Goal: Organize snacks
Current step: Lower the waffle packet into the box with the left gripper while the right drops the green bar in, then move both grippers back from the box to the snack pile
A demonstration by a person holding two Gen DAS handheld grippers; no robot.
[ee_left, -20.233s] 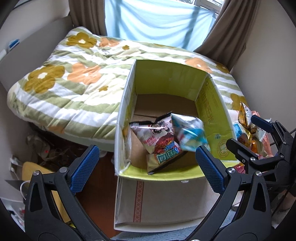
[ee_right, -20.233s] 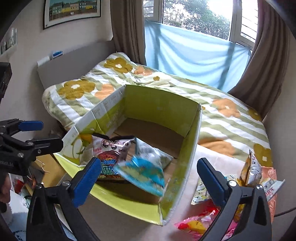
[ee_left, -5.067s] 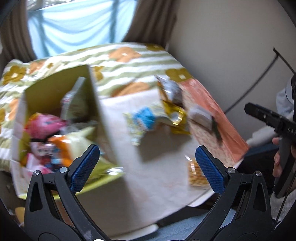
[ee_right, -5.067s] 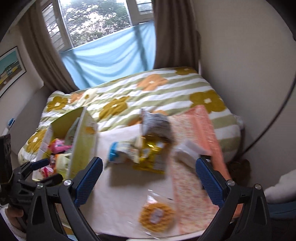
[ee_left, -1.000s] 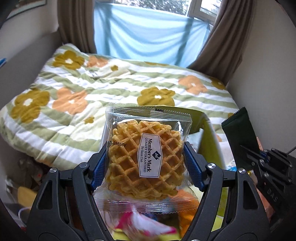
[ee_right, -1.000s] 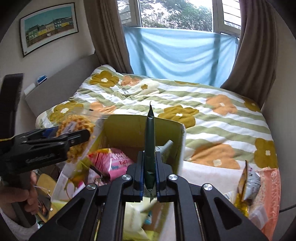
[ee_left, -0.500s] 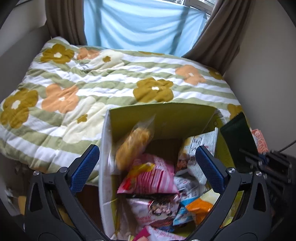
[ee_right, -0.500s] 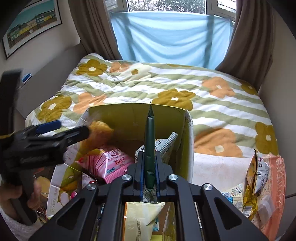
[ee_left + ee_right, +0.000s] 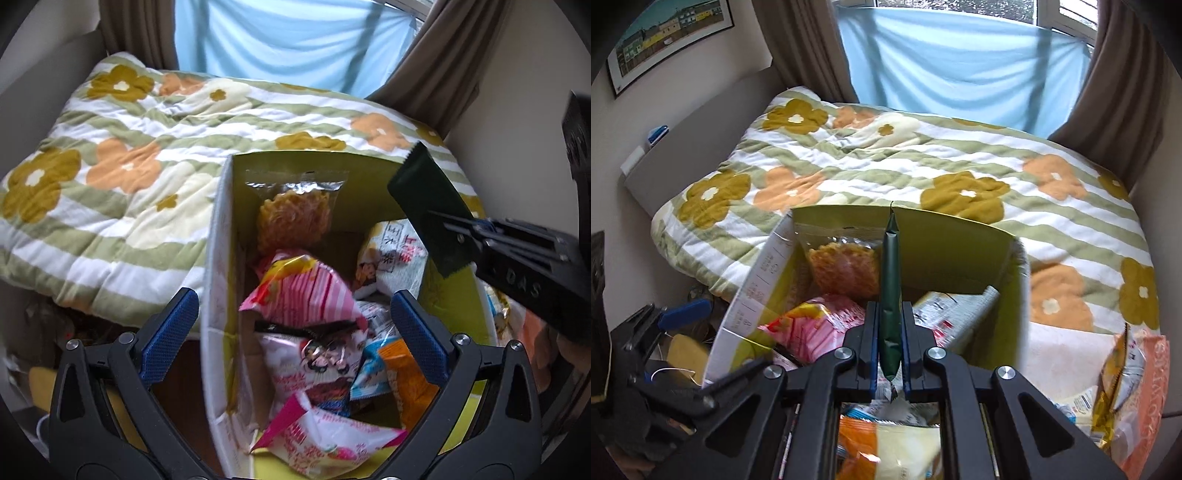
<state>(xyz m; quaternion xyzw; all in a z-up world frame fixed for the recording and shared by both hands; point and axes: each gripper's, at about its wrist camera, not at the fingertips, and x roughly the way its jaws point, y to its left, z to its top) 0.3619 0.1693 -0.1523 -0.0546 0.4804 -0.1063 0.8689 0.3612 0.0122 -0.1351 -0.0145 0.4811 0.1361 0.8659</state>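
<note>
box (image 9: 218,258): open top, crammed with snacks, little free room (waffle pack (image 9: 293,214) upright at far wall)
left gripper (image 9: 291,332): spread wide, empty, above box
right gripper (image 9: 890,343): clamped on dark green packet (image 9: 891,295), over box
surroundings: floral quilt (image 9: 923,166) behind

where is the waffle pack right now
The waffle pack leans against the far wall inside the box, just behind the pink striped bag, seen in both views.

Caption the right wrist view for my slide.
Right gripper holds dark green packet over snack-filled box.
</note>
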